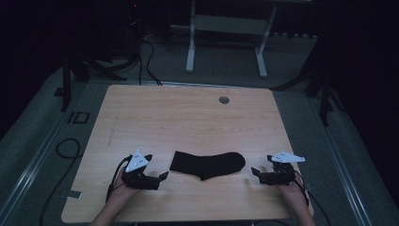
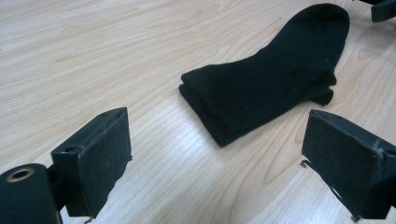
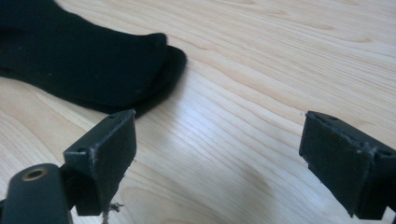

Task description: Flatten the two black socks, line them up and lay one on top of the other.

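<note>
A pair of black socks (image 1: pixel 207 164) lies flat, one on the other, near the front of the wooden table (image 1: pixel 188 117). My left gripper (image 1: pixel 159 177) rests just left of the cuff end, jaws open and empty. In the left gripper view the socks (image 2: pixel 271 79) lie a short way ahead of the wide-apart pads (image 2: pixel 100 158). My right gripper (image 1: pixel 255 173) sits just right of the toe end, also open with nothing between its jaws. In the right gripper view the sock toes (image 3: pixel 116 70) lie ahead and to the left of the left pad (image 3: pixel 112 149).
A round grey cable port (image 1: pixel 224 100) sits near the table's far edge. Beyond the table stands a white desk frame (image 1: pixel 226 42) on the grey floor. Black cables (image 1: pixel 66 150) run along the floor at the left.
</note>
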The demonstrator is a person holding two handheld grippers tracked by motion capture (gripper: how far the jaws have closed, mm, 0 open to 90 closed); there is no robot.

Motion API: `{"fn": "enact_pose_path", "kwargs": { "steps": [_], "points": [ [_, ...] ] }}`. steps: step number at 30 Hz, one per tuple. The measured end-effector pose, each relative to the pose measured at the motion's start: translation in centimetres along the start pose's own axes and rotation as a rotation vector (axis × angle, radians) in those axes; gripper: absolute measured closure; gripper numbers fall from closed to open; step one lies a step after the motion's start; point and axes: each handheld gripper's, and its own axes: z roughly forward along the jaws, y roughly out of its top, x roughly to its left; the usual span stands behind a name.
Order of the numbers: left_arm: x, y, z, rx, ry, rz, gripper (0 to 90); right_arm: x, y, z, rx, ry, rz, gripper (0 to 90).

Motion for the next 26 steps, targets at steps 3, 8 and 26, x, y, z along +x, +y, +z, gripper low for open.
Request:
{"fn": "enact_pose_path", "kwargs": {
  "steps": [3, 8, 26],
  "points": [
    [0.2, -0.4, -0.4, -0.008, 0.01, -0.005, 8.6, -0.4, -0.3, -0.4, -0.011, -0.01, 0.017, 10.8],
    [0.5, -1.2, -1.4, -0.001, 0.013, -0.014, 8.6, -0.7, -0.9, -1.1, -0.011, -0.031, 0.028, 10.9],
    [0.9, -2.0, -2.3, -0.05, 0.03, -0.019, 8.6, -1.8, -1.8, -2.0, -0.034, -0.077, 0.069, 12.3]
  ]
}}
